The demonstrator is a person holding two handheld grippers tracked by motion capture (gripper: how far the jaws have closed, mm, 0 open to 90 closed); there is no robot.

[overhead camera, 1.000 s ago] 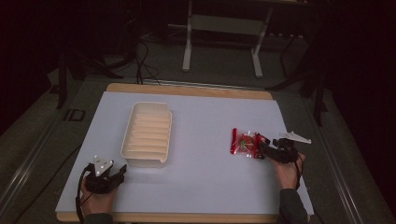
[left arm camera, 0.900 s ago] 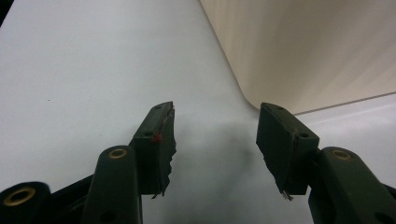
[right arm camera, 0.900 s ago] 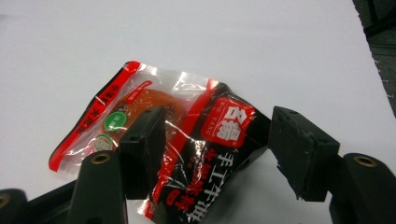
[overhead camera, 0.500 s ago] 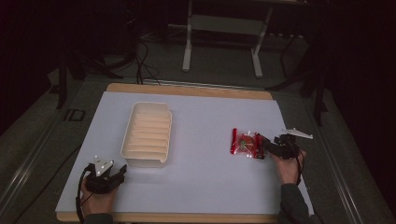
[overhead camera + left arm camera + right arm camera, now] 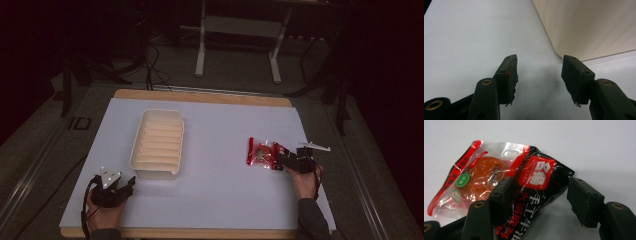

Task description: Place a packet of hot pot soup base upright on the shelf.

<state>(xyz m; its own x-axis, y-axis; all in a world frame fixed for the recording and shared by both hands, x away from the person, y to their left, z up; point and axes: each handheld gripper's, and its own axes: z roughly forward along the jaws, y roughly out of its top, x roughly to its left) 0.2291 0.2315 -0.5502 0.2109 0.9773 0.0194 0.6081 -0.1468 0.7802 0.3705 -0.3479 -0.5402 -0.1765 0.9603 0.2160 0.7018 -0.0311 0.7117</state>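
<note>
Closing on the packet (image 5: pixel 499 182): your right claw (image 5: pixel 284 158) stands wide, its jaws straddling the packet's near end on the worktop (image 5: pixel 220 150), right of the tray (image 5: pixel 157 144). Centre the crinkled film between both pads before squeezing, or it may slip. Your left claw (image 5: pixel 539 72) rests wide and empty beside the tray's corner.
</note>
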